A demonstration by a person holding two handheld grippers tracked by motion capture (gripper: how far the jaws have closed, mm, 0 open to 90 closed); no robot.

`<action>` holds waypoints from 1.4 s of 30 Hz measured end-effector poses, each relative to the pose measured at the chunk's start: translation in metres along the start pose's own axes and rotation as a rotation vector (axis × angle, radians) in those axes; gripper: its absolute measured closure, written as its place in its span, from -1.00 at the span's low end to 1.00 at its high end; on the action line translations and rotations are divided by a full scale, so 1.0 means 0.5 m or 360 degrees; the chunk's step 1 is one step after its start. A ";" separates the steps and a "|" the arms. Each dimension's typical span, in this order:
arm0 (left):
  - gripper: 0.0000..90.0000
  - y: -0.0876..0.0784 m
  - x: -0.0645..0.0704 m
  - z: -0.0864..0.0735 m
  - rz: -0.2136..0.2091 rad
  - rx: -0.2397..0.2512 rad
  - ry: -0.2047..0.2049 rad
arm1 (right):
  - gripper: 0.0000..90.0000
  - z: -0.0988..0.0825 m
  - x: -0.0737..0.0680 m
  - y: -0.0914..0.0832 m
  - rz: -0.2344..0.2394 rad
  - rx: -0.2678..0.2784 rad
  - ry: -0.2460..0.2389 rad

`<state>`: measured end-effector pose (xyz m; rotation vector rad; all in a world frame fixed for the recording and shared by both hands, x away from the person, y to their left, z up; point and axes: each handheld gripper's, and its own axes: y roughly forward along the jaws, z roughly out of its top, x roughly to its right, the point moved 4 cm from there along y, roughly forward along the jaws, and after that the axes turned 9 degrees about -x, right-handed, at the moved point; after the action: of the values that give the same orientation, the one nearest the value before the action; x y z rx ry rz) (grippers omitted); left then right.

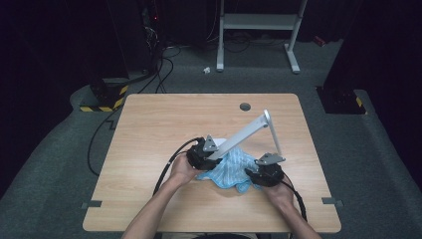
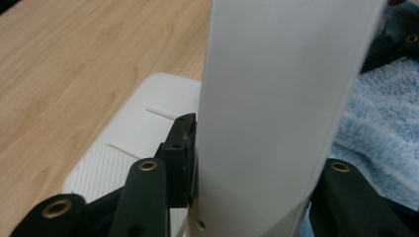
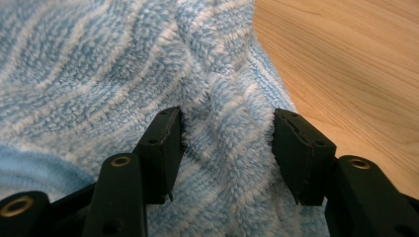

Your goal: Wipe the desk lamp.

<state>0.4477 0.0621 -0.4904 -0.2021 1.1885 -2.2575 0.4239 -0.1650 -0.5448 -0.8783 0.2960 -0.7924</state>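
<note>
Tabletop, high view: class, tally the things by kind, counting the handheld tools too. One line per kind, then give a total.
Claws: 2, the left claw and the right claw
White stands: 1, the white stand
Cloths: 1, the blue striped cloth
Total: 4, all over the wooden table

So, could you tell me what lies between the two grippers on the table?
A crumpled blue striped towel lies between the left gripper and the right gripper in the high view, with the white stand's arm rising over it from the left gripper.
</note>
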 end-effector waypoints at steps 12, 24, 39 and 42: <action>0.35 -0.022 -0.010 0.010 0.0138 0.0085 -0.0014 | 0.02 -0.008 0.004 -0.007 -0.0015 0.0000 -0.0010; 0.39 -0.038 -0.026 0.010 0.0189 0.0134 -0.0066 | 0.04 -0.023 0.016 -0.018 -0.0036 0.0006 -0.0001; 0.55 -0.054 -0.050 -0.003 0.0313 0.0127 -0.0125 | 0.05 -0.025 0.017 -0.019 -0.0048 0.0009 -0.0006; 0.57 -0.054 -0.048 -0.002 0.0330 0.0133 -0.0119 | 0.05 -0.025 0.017 -0.019 -0.0052 0.0008 -0.0013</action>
<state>0.4557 0.0876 -0.4663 -0.1234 1.0248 -2.0952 0.4179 -0.1820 -0.5444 -0.8831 0.2726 -0.8195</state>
